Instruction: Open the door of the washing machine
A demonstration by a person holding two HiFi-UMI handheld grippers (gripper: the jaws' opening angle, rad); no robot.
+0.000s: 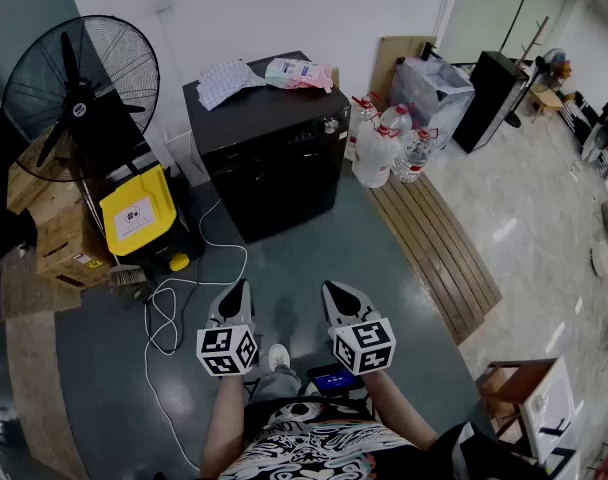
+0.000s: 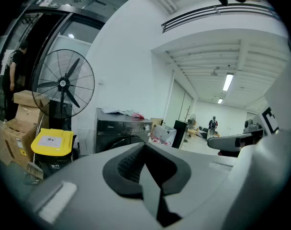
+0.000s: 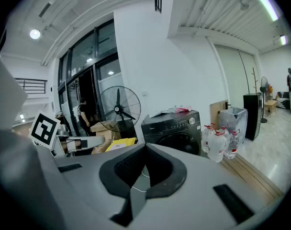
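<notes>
Firstly, from the head view: black front-loading washing machine at upper centre, door closed flush, white and pink packets on its lid. Left of it, large black pedestal fan and yellow-lidded black container. Right of it, cluster of clear plastic water bottles at far end of brown slatted wooden platform. At lower centre, left gripper and right gripper side by side, well apart from machine, tips toward it. Next, left gripper view: jaws pressed together, nothing between them; machine at middle left, fan at upper left. Lastly, right gripper view: jaws likewise closed and empty; machine right of centre, round door shut, bottles further right.
</notes>
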